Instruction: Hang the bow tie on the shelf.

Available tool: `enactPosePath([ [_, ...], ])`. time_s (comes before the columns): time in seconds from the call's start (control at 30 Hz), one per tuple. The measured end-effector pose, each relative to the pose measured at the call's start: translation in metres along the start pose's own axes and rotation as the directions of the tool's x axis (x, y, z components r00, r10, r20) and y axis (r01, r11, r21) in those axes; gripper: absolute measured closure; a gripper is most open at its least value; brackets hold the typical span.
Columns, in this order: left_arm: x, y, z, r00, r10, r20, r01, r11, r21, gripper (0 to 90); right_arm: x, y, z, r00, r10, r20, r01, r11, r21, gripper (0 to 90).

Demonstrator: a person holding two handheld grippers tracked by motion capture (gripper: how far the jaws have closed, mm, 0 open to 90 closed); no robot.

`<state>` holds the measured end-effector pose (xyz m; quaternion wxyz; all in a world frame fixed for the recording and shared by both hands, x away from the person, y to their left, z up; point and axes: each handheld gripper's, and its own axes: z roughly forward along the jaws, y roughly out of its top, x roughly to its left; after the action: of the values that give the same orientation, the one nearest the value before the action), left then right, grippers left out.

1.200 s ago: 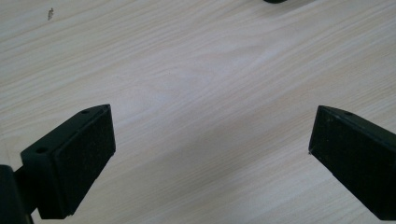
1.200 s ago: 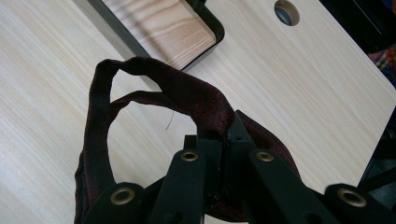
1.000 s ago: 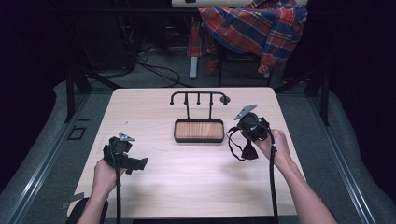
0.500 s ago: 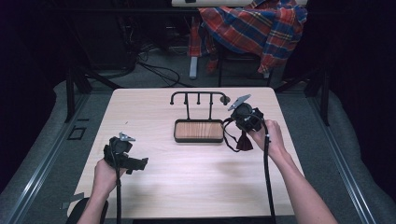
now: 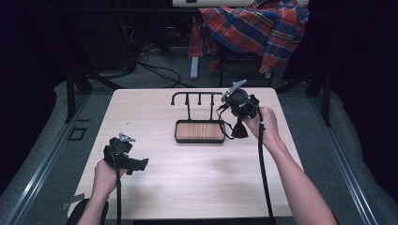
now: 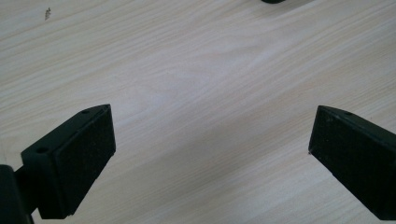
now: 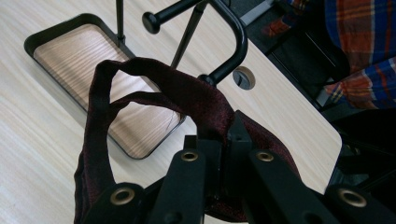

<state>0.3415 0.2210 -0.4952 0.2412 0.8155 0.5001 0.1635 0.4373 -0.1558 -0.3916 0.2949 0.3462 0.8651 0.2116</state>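
Observation:
My right gripper [image 5: 236, 120] is shut on a dark maroon fabric band [image 5: 239, 129], holding it above the table beside the right end of a black peg rack [image 5: 197, 95]. In the right gripper view the band's loop [image 7: 154, 79] hangs from the shut jaws [image 7: 229, 140], just in front of the rack's curved end bar [image 7: 236, 35] and a knobbed peg [image 7: 152, 21]. The rack stands on a black tray with a wooden floor [image 5: 199, 140]. My left gripper [image 5: 140, 165] rests low at the table's near left. Its jaws [image 6: 210, 149] are open over bare wood.
The pale wooden table [image 5: 197, 187] has a round cable hole [image 7: 243, 78] near its far right corner. A plaid shirt [image 5: 256, 28] is draped over a chair behind the table. Dark floor and cables surround the far side.
My right gripper has risen and moved away from me toward the rack's right end, carrying the band. The left gripper has stayed put.

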Motion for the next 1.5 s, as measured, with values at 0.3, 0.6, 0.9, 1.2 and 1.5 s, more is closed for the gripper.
enactPosePath([
  [0.3, 0.0, 0.0, 0.0, 1.0, 0.003, 0.004, -0.003, 1.0, 0.005, 0.6, -0.005, 0.006, 0.005, 0.9997, 0.016, 0.019, -0.016, 1.0, 0.003, 88.5],
  [0.6, -0.001, 0.0, 0.001, 1.0, 0.005, 0.004, -0.005, 1.0, 0.007, 0.6, -0.013, 0.016, 0.012, 0.9962, 0.074, 0.047, -0.074, 0.997, 0.002, 88.5],
  [0.9, 0.0, 0.0, 0.001, 1.0, 0.005, 0.004, -0.005, 0.9999, 0.009, 0.6, -0.021, 0.016, 0.03, 0.9874, 0.146, 0.061, -0.148, 0.988, 0.03, 88.4],
  [1.2, -0.001, 0.0, 0.001, 1.0, 0.007, 0.005, -0.007, 0.9999, 0.011, 0.7, -0.029, 0.009, 0.041, 0.9764, 0.214, 0.028, -0.215, 0.976, 0.044, 88.2],
  [1.5, -0.001, 0.001, 0.001, 0.9999, 0.01, 0.005, -0.01, 0.9999, 0.012, 0.7, -0.031, 0.004, 0.05, 0.9684, 0.249, 0.0, -0.249, 0.967, 0.054, 87.6],
])
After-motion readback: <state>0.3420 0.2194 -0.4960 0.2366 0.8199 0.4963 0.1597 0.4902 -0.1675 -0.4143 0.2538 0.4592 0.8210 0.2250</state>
